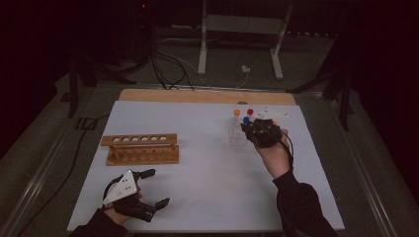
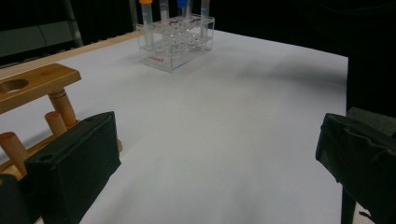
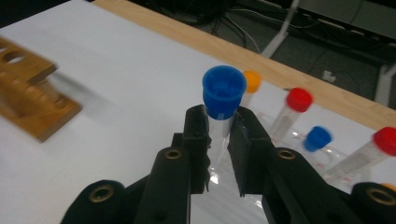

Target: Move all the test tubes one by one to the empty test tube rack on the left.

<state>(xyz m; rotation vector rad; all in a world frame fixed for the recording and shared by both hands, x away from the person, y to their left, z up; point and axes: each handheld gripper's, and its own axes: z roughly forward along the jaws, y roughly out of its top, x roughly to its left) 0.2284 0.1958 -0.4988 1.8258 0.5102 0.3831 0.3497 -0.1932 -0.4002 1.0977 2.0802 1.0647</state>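
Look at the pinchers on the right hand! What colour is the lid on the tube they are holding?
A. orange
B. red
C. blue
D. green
C: in the right gripper view, the right gripper has its jaws pressed on a clear tube topped by a blue cap; the red and orange caps sit on other tubes behind it.

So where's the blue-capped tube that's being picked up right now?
The blue-capped tube is pinched between the right gripper jaws, just above the clear rack at the table's far right, as the high view shows.
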